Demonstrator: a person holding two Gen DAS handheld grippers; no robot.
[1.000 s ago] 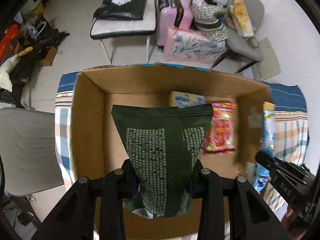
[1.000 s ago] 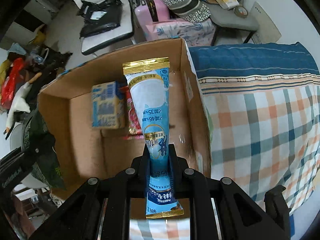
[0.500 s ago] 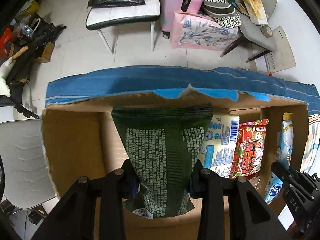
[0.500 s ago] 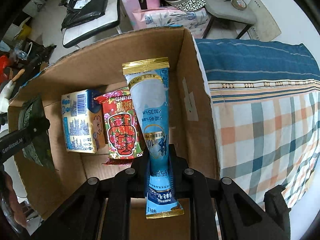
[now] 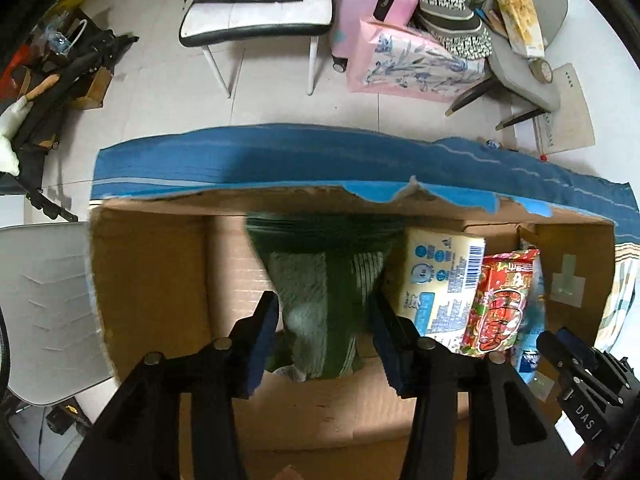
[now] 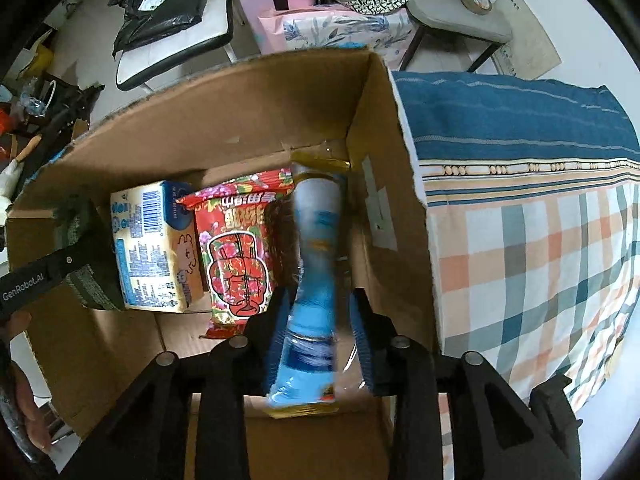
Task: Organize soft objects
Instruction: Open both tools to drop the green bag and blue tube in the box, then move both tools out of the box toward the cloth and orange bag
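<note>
A cardboard box (image 5: 152,264) (image 6: 256,128) sits on a checked cloth. My left gripper (image 5: 324,320) is open inside the box; a dark green pouch (image 5: 324,280) hangs blurred between its spread fingers, no longer clamped. My right gripper (image 6: 318,320) is open too; a light blue pouch with gold ends (image 6: 316,264) is blurred between its fingers, by the box's right wall. A yellow and blue pack (image 5: 440,276) (image 6: 152,248) and a red snack bag (image 5: 500,304) (image 6: 236,252) lie in the box between the two pouches.
The checked and blue-striped cloth (image 6: 540,240) covers the table to the right of the box. Beyond the table stand a white chair (image 5: 256,20), a pink suitcase (image 5: 372,0), a pink floral bag (image 5: 408,64) and a grey chair (image 5: 524,64). Another white chair (image 5: 44,304) is at the left.
Both grippers went down into the box and opened. The green pouch and the blue pouch were clamped before and now are loose and blurred between the fingers.
</note>
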